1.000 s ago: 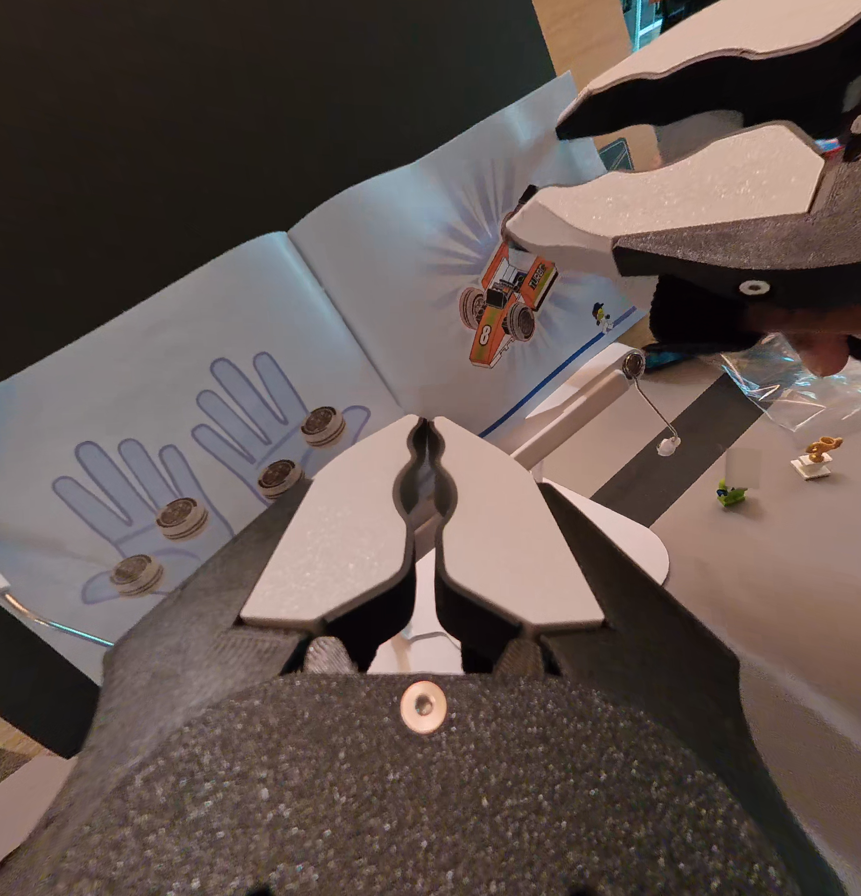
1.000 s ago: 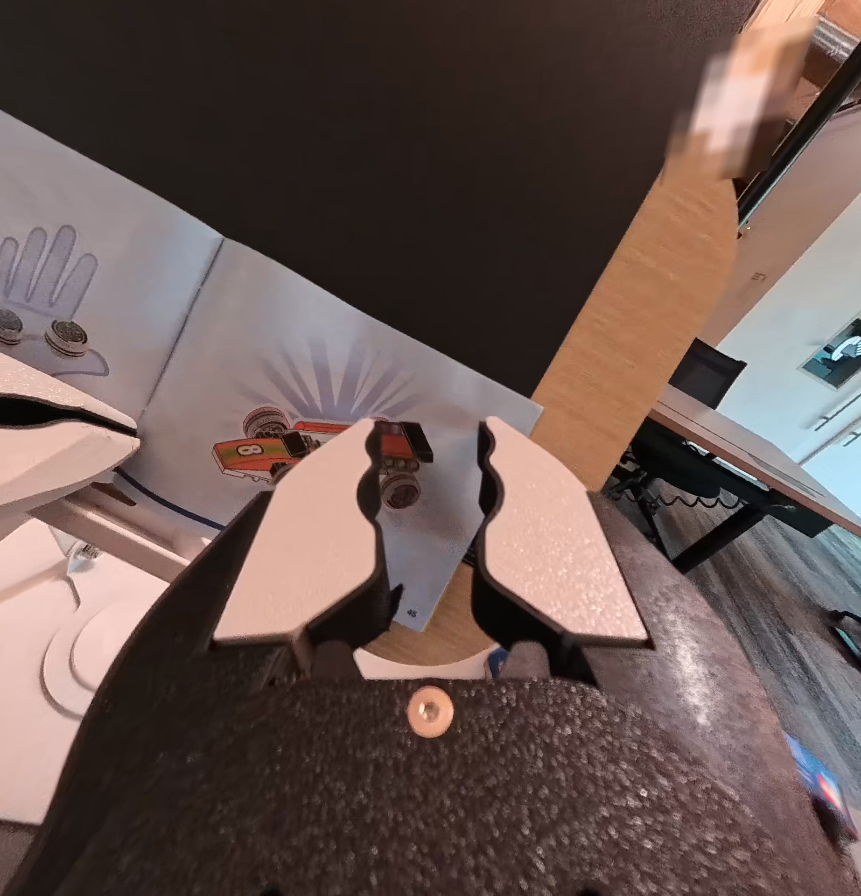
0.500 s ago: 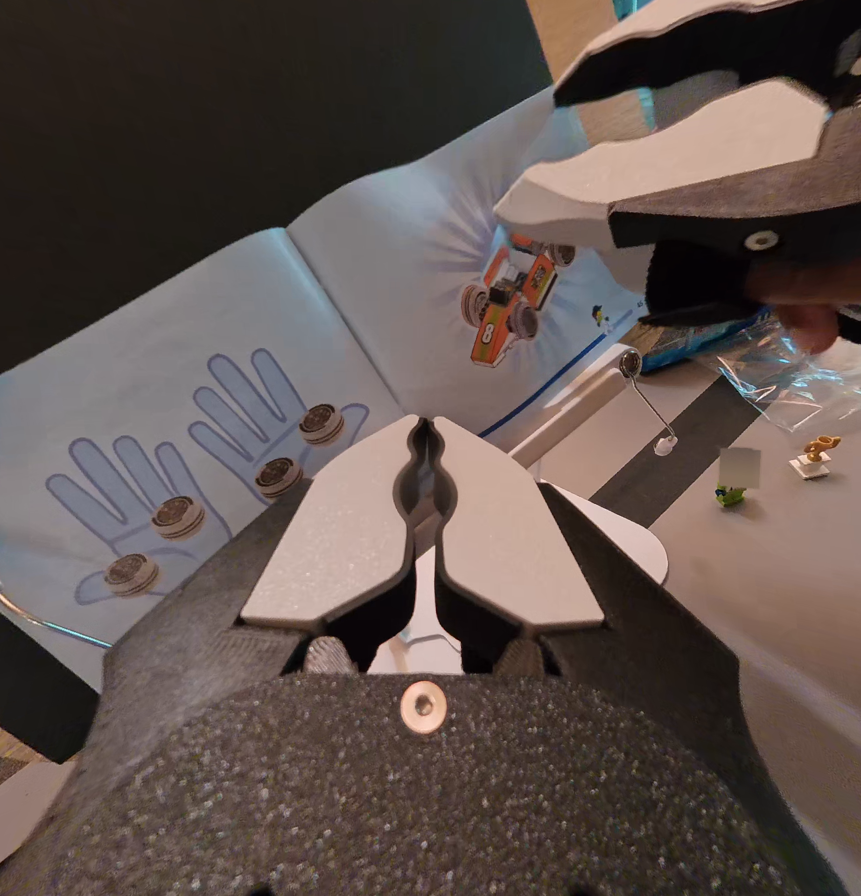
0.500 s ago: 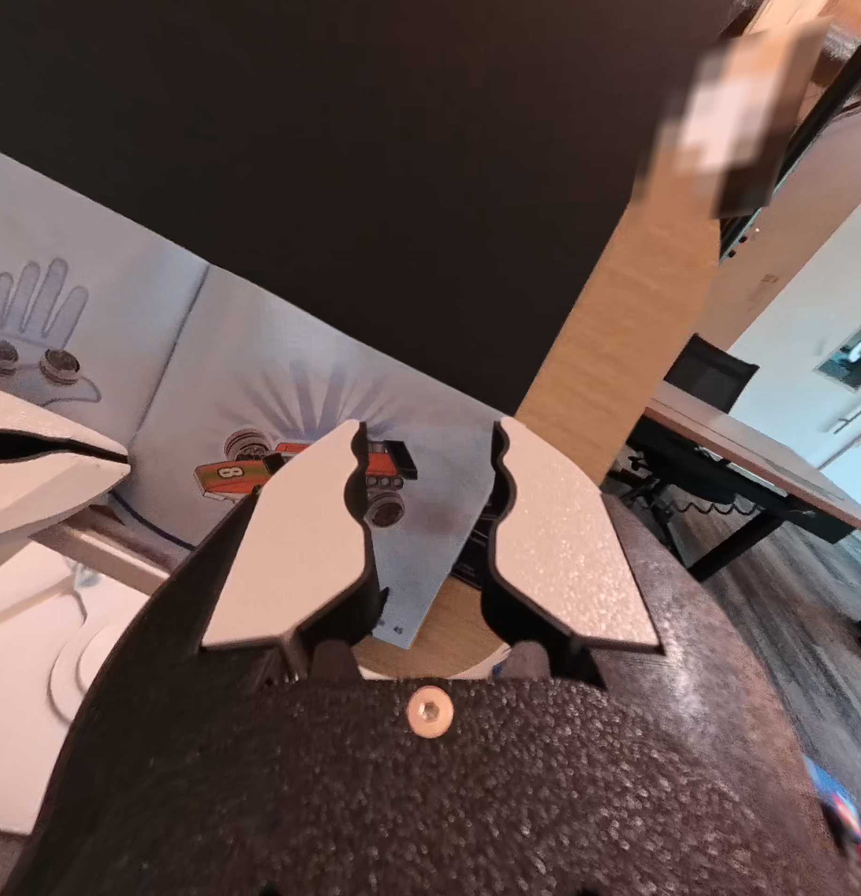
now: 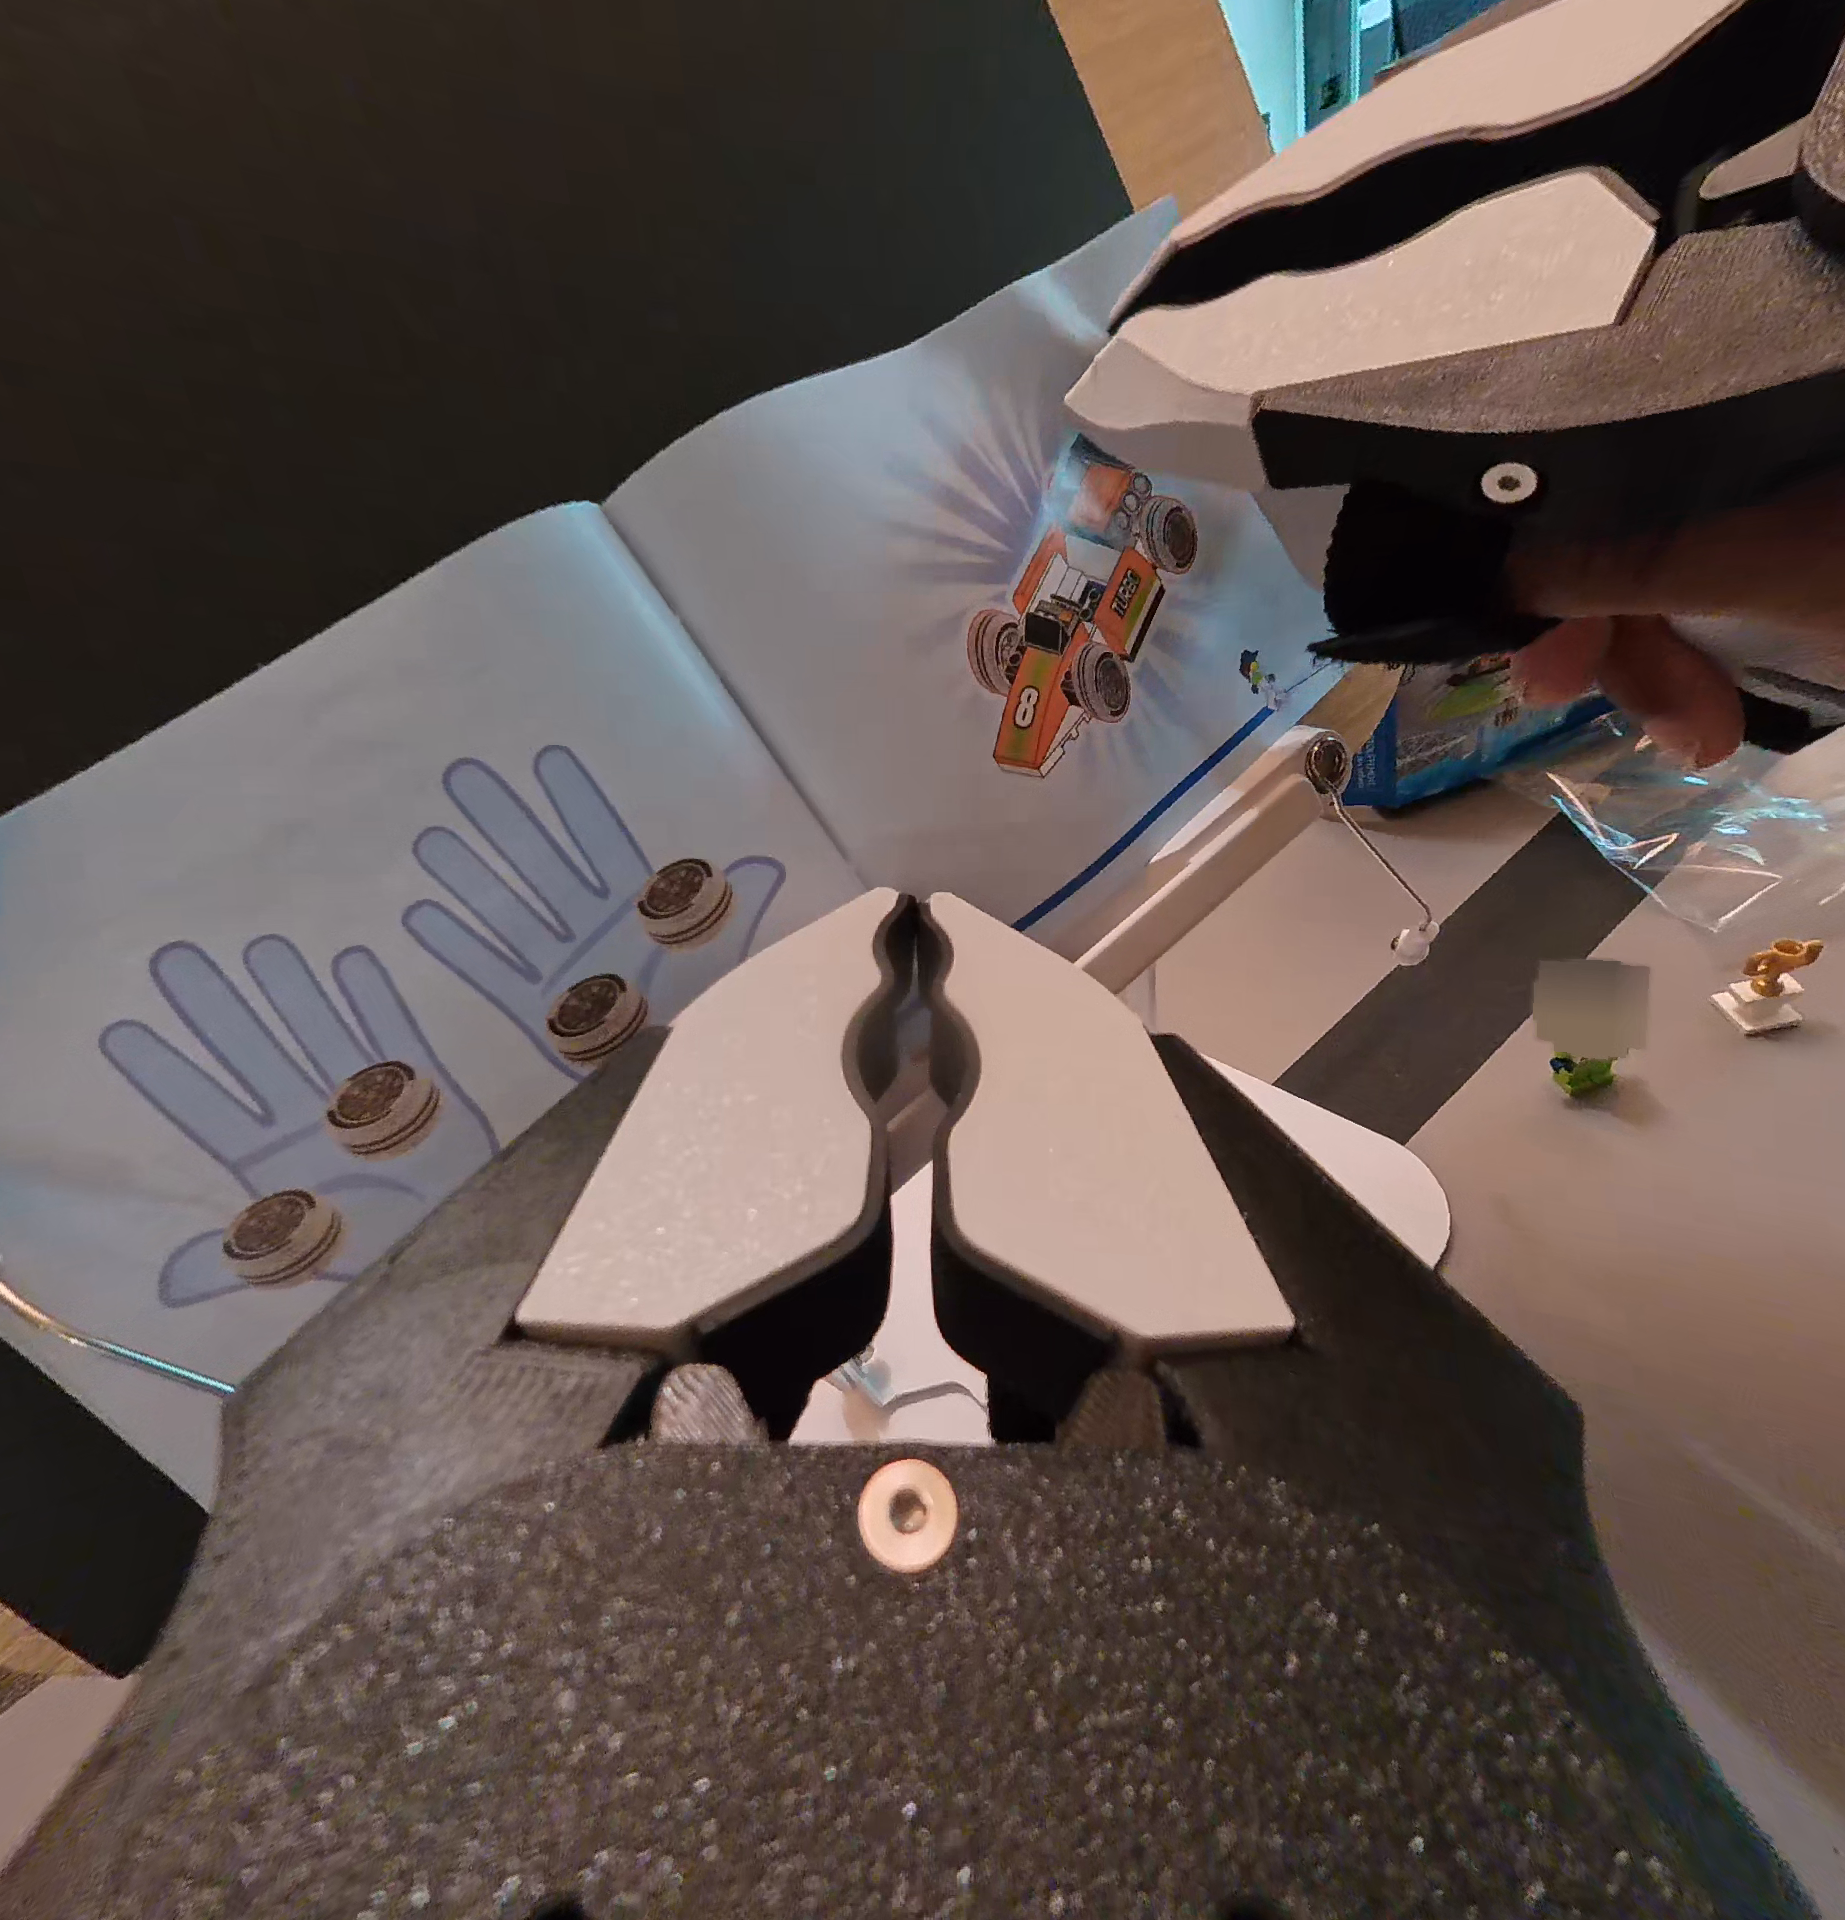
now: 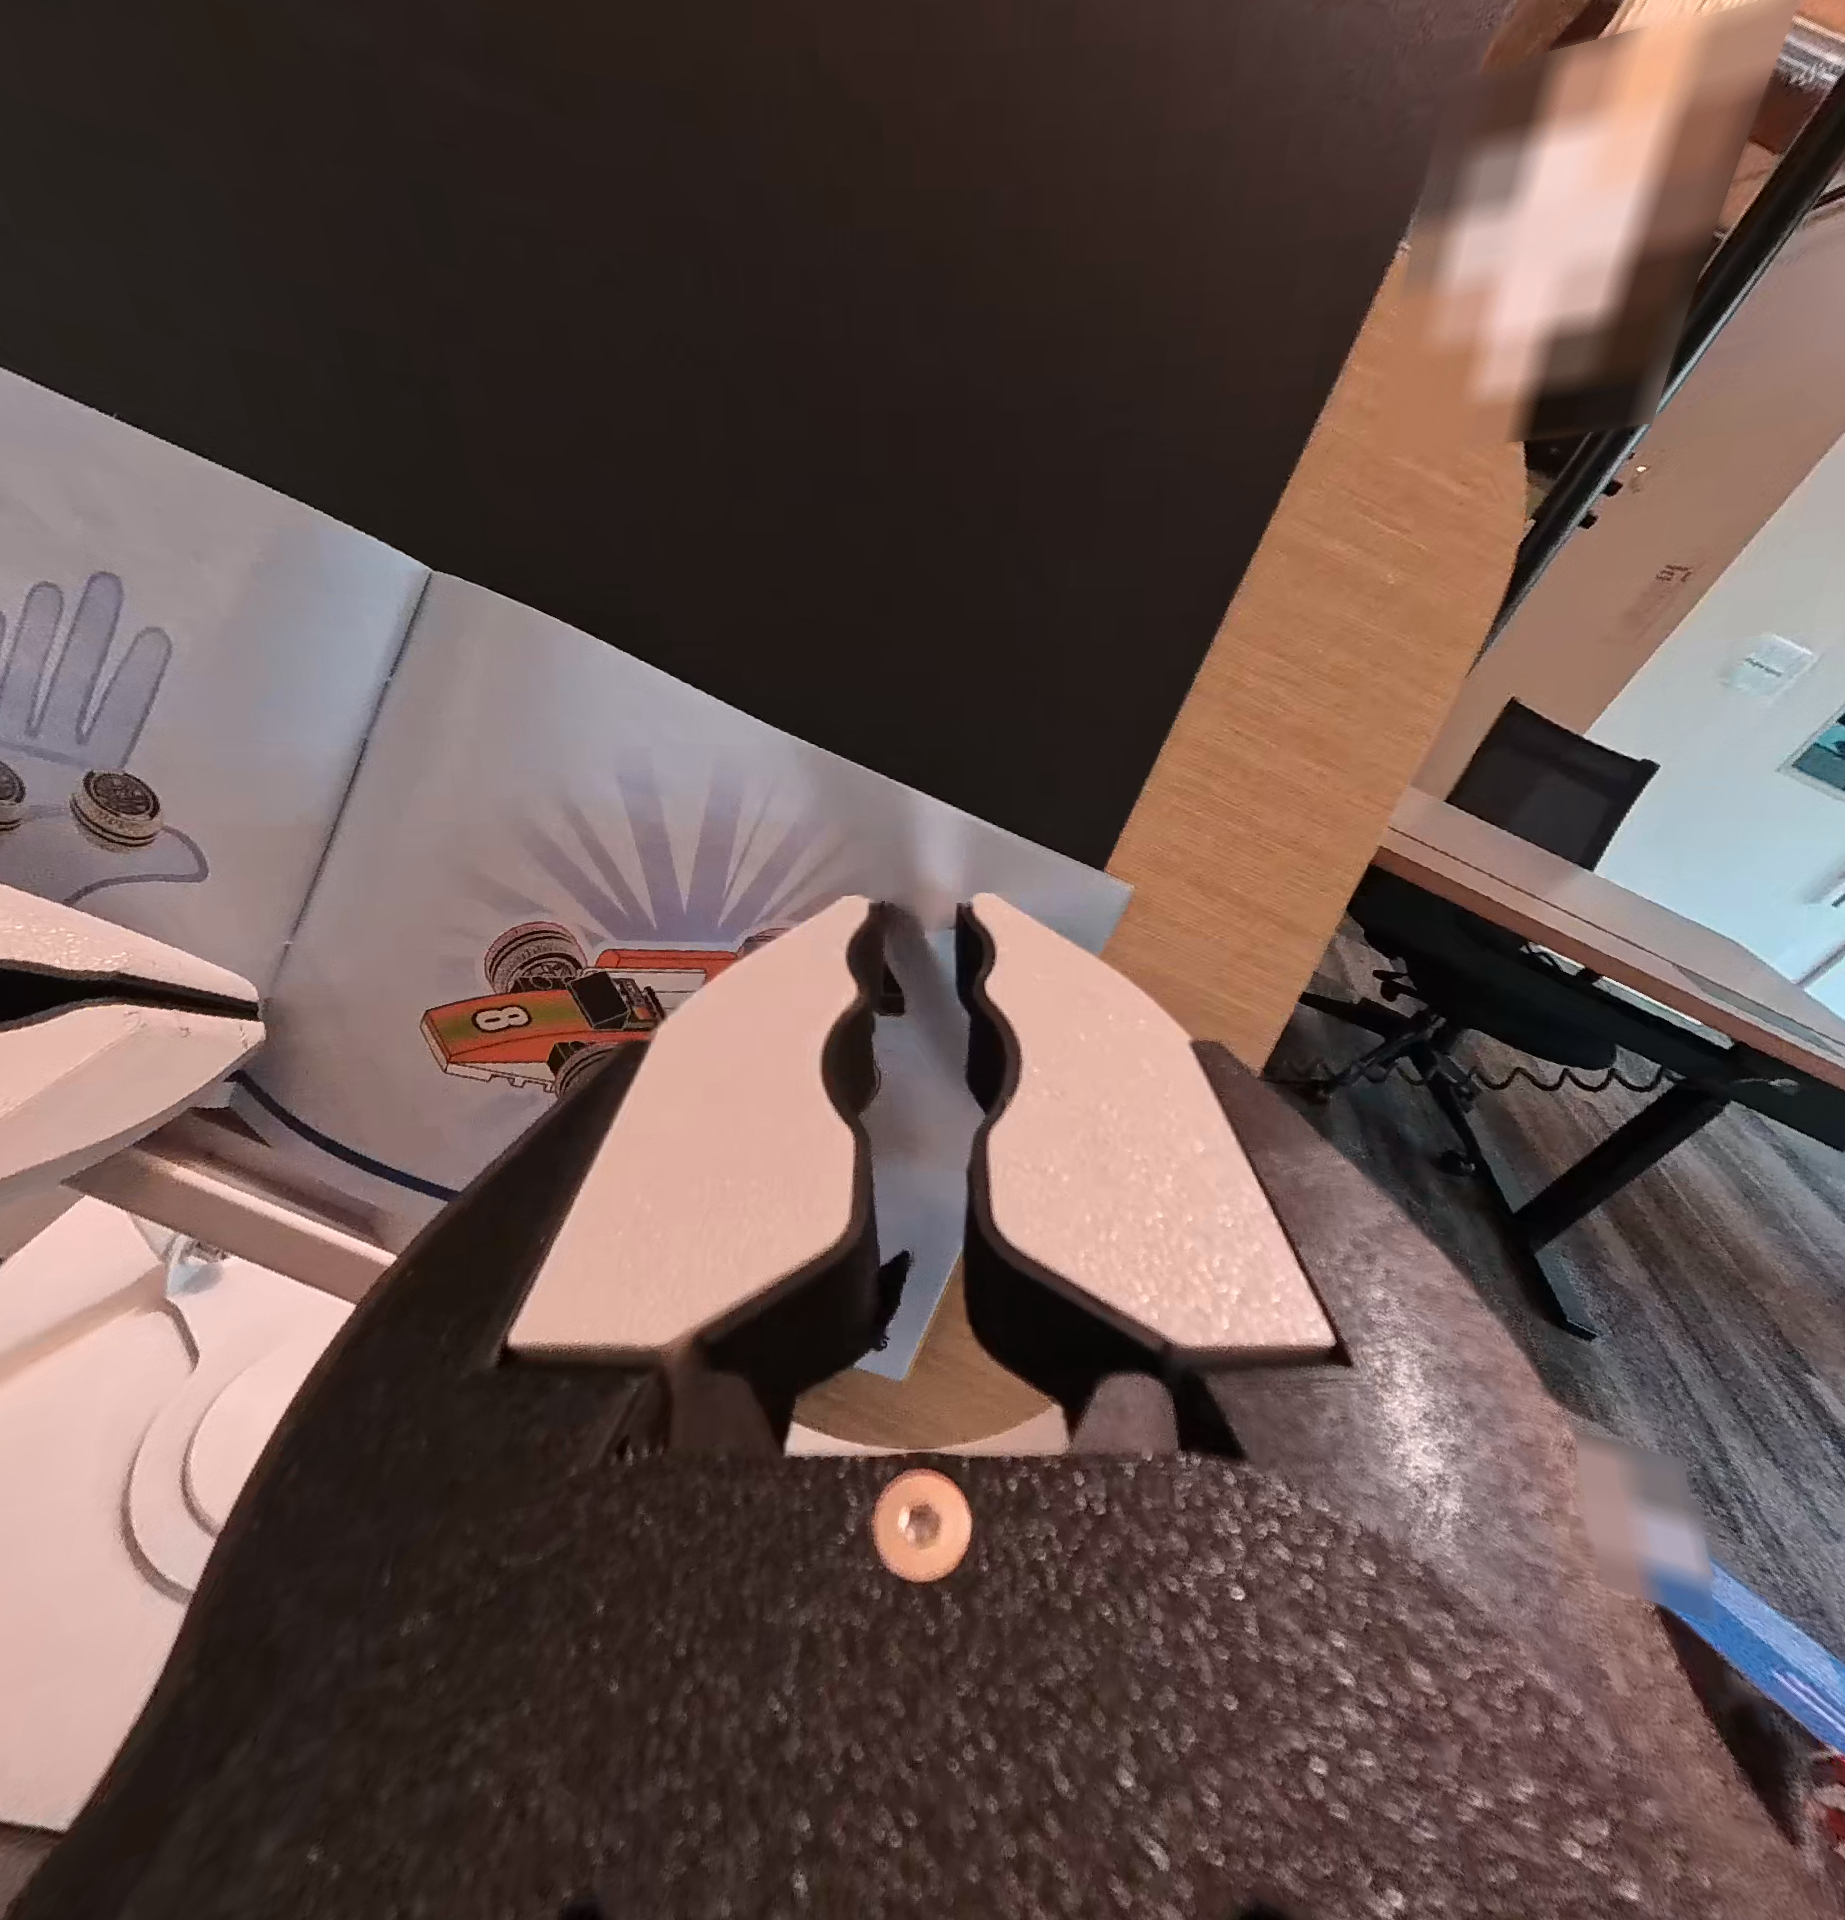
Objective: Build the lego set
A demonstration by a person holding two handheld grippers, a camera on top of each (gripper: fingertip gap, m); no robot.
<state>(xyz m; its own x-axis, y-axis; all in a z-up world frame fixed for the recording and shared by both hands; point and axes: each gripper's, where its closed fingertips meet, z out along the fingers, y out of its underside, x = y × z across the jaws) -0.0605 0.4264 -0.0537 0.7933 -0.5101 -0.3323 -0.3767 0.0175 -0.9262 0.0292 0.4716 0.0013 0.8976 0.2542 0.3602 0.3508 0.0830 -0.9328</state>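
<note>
Paper booklet [image 6: 627, 831] edge between right claw [image 6: 918, 914] tips.

Both grippers are built alike. The left gripper [image 5: 913, 925] has a rough, speckled dark grey body with a round silver screw set in the middle near the camera. Two broad fingers [image 5: 720, 1164] fork out from it, each faced with a pale grey, grainy plate on black backing, with wavy inner edges. Ridged metal knobs sit at the finger roots. The right gripper [image 6: 918, 920] has the same black grainy shell, pale finger plates and a single silver screw. A black glove cuff [image 5: 1417, 582] covers part of the hand behind it.
</note>
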